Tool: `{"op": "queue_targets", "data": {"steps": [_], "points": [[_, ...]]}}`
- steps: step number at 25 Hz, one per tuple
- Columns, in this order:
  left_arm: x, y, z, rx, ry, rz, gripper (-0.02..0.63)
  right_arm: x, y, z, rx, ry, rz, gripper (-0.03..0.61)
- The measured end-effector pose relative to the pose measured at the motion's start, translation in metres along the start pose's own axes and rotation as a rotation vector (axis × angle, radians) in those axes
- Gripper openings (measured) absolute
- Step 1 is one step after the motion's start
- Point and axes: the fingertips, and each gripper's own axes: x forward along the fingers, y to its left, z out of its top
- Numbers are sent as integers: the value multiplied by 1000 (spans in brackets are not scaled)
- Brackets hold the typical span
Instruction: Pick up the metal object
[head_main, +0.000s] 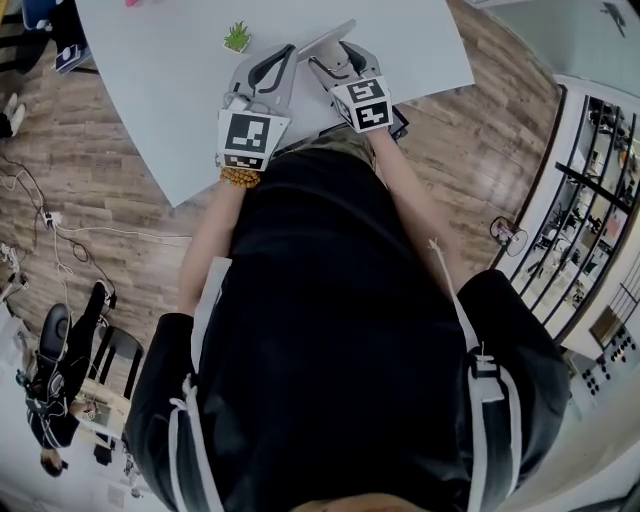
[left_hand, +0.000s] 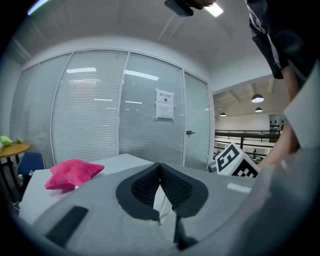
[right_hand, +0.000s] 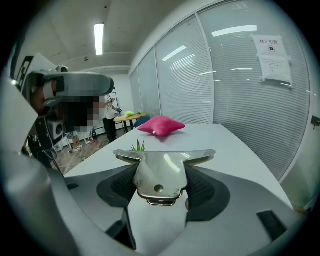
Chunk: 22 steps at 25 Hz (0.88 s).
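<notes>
My right claw (right_hand: 162, 189) was clenched on the metal object (right_hand: 161, 170) — a flat, polished steel plate shaped like a T, with a wide crossbar beyond my fingertips and a rounded tab, pierced by a small hole, pinched between my black ribbed pads (right_hand: 206, 191). Its surface was glossy and faintly scuffed, and it mirrored the ceiling lights. A folded steel lip showed along the tab's near edge. From above, the plate showed as a thin grey bar (head_main: 328, 35) crossing the tip of that claw, held over the near edge of the smooth white table (head_main: 150, 80). My left claw (left_hand: 160, 175) was closed on nothing, its dimpled rubber pads (left_hand: 145, 187) meeting at their tips, with only a narrow wedge of gap lower down. It sat just beside the right one, close enough that the right claw's black-and-white marker cube (left_hand: 235, 160) showed off to its right. Ahead of the right claw, on the table, stood a small spiky green plant (right_hand: 137, 146), and farther ahead lay a soft pink cushion (right_hand: 161, 125) with pointed corners — plump and matte. To the right of the table ran a glass wall (right_hand: 225, 90) backed by fine horizontal blinds, with a paper notice (right_hand: 272, 52) stuck to it.
</notes>
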Motion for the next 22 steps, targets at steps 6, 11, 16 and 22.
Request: {"op": "queue_targets", "data": {"steps": [6,11,16,22], "points": [[-5,5,4,-3,-22,28,2,-10,-3,20,13,-49,-14,287],[-9,10,13,13,-59,58,2,-18,-10,39,34,-93,-31,287],[-10,13,15,12,-68,68,2,-31,-17,65,19,-159,-67,287],[-14,18,18,-2,-100,81,2,-47,-25,95,-1,-241,-125,287]]}}
